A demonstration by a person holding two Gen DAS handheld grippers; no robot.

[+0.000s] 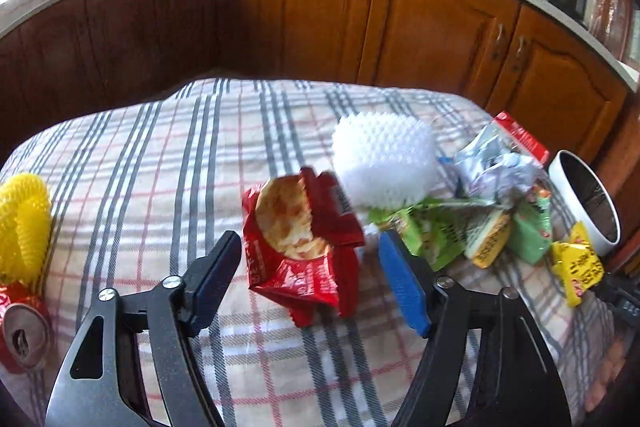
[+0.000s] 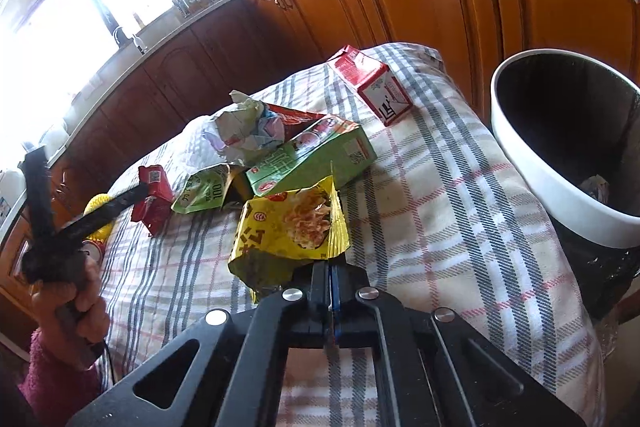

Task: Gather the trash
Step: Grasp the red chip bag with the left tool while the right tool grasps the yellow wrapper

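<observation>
A red snack wrapper (image 1: 304, 243) lies crumpled on the checked cloth (image 1: 160, 167). My left gripper (image 1: 310, 247) stands open with a finger on each side of it, pads not pressing. In the right wrist view the same gripper (image 2: 88, 171) shows at the left, held by a hand (image 2: 80, 295) beside the red wrapper (image 2: 154, 199). My right gripper (image 2: 330, 267) is shut on the lower edge of a yellow snack wrapper (image 2: 292, 227). A white-rimmed bin (image 2: 520, 163) with a dark inside stands just right of it, at the table's edge.
A green carton (image 2: 312, 155), crumpled paper (image 2: 244, 131), a green wrapper (image 2: 204, 191) and a red-and-white carton (image 2: 368, 83) lie behind. White foam netting (image 1: 384, 163) sits mid-table. Yellow netting (image 1: 24, 219) and a red can (image 1: 24, 331) are far left. Wooden cabinets (image 1: 420, 27) stand beyond.
</observation>
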